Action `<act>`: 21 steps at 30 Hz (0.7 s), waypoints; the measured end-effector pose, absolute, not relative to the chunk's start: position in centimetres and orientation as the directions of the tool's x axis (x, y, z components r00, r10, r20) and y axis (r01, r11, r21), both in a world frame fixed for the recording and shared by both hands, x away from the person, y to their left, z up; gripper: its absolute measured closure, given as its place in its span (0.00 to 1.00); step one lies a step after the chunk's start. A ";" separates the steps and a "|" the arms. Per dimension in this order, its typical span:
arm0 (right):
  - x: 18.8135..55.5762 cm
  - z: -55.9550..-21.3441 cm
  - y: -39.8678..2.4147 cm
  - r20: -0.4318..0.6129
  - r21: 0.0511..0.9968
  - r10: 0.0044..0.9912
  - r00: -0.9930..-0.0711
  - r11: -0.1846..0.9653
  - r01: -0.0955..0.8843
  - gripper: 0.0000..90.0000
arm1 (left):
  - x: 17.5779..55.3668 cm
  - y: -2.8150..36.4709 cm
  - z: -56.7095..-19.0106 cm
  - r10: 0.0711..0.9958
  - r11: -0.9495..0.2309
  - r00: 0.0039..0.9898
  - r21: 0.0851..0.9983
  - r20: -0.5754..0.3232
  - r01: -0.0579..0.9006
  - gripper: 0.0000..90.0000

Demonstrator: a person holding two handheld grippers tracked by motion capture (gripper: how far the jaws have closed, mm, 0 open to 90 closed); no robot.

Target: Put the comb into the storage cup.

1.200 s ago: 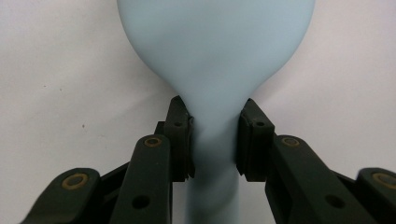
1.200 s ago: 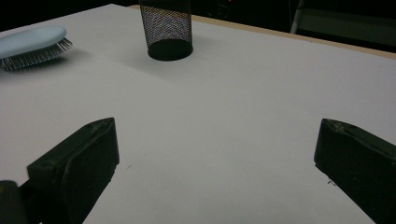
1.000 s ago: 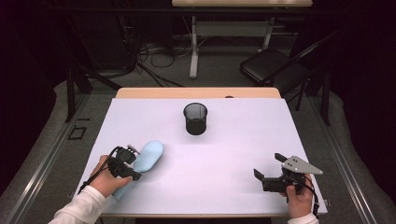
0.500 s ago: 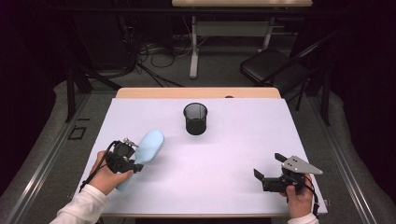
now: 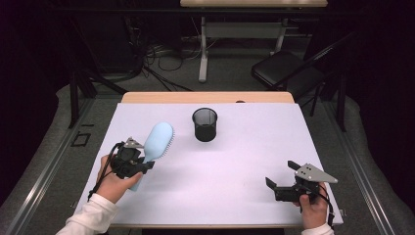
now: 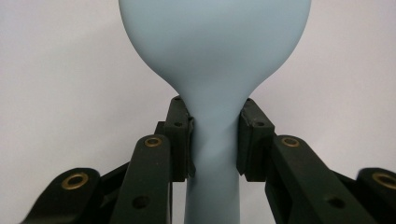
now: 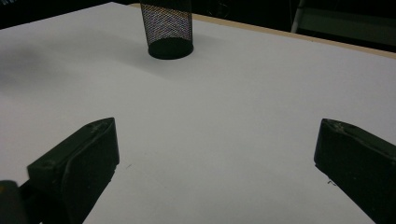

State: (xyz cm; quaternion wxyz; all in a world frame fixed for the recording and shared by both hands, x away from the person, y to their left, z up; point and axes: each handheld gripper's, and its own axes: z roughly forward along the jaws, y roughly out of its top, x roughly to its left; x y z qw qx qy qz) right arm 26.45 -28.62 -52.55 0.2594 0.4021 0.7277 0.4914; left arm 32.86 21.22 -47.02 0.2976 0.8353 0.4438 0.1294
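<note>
Left gripper (image 5: 139, 164) pinching the neck of a pale blue hairbrush (image 5: 155, 143), pads pressed to either side of the handle (head beyond the fingertips, bristles facing right). Black mesh pen cup (image 5: 204, 124) upright, well ahead of both grippers; inside too dark to read. Right gripper (image 5: 281, 177) spread wide over white table (image 5: 244, 161).

The hairbrush (image 6: 212, 60) looked like smooth, matt pale-blue plastic, with fine bristles along its 3 o'clock edge in the high view. The pen cup (image 7: 167, 25) at 12 o'clock was black wire mesh, metal by its look. The table (image 5: 235, 191) had a matt white, paper-like top over a wooden edge. The left gripper (image 6: 214, 140) was matt black plastic with brass-coloured rivets.
</note>
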 end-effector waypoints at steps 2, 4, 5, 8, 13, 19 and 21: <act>26.5 -52.6 -28.6 0.019 0.923 0.840 -0.542 0.193 0.332 0.00 | 32.8 21.2 -46.7 0.815 -0.419 0.577 0.635 -0.051 0.649 0.78; 26.5 -52.6 -28.7 0.017 0.923 0.841 -0.540 0.194 0.332 0.00 | 32.8 21.1 -46.5 0.812 -0.406 0.581 0.659 -0.058 0.634 0.78; 26.5 -52.6 -28.7 0.018 0.923 0.841 -0.541 0.193 0.332 0.00 | 32.9 21.1 -46.4 0.809 -0.403 0.584 0.667 -0.059 0.626 0.78; 26.5 -52.6 -28.6 0.018 0.924 0.841 -0.541 0.192 0.331 0.00 | 32.9 21.0 -46.2 0.805 -0.394 0.590 0.693 -0.056 0.604 0.78; 26.5 -52.6 -28.6 0.020 0.923 0.841 -0.541 0.192 0.333 0.00 | 33.1 20.6 -45.8 0.795 -0.408 0.605 0.713 -0.028 0.570 0.78; 26.5 -52.6 -28.6 0.017 0.925 0.841 -0.541 0.193 0.328 0.00 | 33.5 20.1 -45.3 0.777 -0.423 0.630 0.731 -0.011 0.535 0.78; 26.6 -52.7 -28.5 0.018 0.925 0.842 -0.539 0.191 0.329 0.00 | 33.7 19.9 -45.2 0.770 -0.426 0.639 0.737 -0.009 0.524 0.78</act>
